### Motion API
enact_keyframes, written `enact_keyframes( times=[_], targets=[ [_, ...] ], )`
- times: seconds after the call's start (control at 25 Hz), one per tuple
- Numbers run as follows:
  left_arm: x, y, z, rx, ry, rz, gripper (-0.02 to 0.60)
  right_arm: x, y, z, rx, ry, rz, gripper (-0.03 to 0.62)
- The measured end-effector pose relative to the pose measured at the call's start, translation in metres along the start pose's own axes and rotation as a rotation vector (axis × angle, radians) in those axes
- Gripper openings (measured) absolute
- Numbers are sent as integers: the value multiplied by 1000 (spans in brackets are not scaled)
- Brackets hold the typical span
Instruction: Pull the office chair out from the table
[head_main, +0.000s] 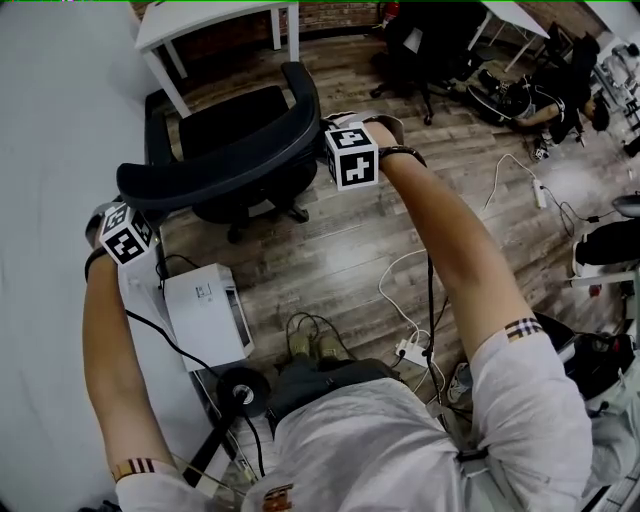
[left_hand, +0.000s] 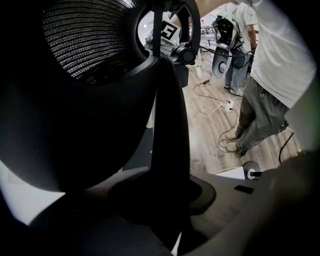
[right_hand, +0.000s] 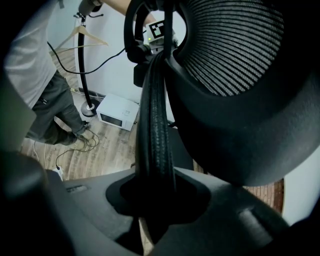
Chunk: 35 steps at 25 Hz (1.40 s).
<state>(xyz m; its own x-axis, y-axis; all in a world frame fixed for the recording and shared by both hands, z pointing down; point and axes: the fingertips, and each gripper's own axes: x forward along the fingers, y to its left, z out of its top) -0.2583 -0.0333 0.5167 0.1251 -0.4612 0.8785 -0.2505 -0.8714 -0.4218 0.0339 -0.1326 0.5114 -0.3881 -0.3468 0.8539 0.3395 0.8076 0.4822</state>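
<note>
The black office chair (head_main: 240, 140) stands on the wood floor just in front of the white table (head_main: 215, 18), with its mesh backrest (head_main: 215, 168) toward me. My left gripper (head_main: 130, 222) is shut on the left end of the backrest rim, and my right gripper (head_main: 338, 150) is shut on the right end. In the left gripper view the dark backrest edge (left_hand: 170, 130) runs straight down between the jaws of that gripper (left_hand: 165, 200). The right gripper view shows the ribbed backrest edge (right_hand: 156, 130) clamped in the same way by that gripper (right_hand: 155, 200). The fingertips are hidden behind the rim in the head view.
A white box-shaped appliance (head_main: 205, 315) and a round stand base (head_main: 240, 390) sit on the floor by the white wall at left. Cables and a power strip (head_main: 412, 350) lie near my feet. Another black chair (head_main: 430, 40) and a person (head_main: 560, 100) are at the far right.
</note>
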Motion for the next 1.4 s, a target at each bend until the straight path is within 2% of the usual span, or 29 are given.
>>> enact_keyframes(
  times=[0.2, 0.32, 0.44, 0.6, 0.84, 1.12, 1.4],
  targets=[
    [-7, -6, 2, 16, -11, 7, 104, -10, 10, 10, 4, 1, -2, 95],
    [-8, -7, 0, -5, -23, 26, 122, -4, 9, 9, 29, 1, -19, 119],
    [-7, -5, 1, -24, -34, 61, 159, -3, 9, 4, 21, 24, -28, 178],
    [-11, -8, -2, -22, -33, 80, 229, -11, 13, 3, 28, 34, -47, 223],
    [-34, -7, 0, -12, -21, 109, 244, -38, 3, 2, 67, 27, -124, 233],
    [-71, -10, -2, -28, -23, 159, 244, -79, 12, 5, 88, 49, -172, 233],
    [-105, -31, 8, -86, -116, 220, 244, -126, 32, 26, 195, 22, -264, 233]
  ],
)
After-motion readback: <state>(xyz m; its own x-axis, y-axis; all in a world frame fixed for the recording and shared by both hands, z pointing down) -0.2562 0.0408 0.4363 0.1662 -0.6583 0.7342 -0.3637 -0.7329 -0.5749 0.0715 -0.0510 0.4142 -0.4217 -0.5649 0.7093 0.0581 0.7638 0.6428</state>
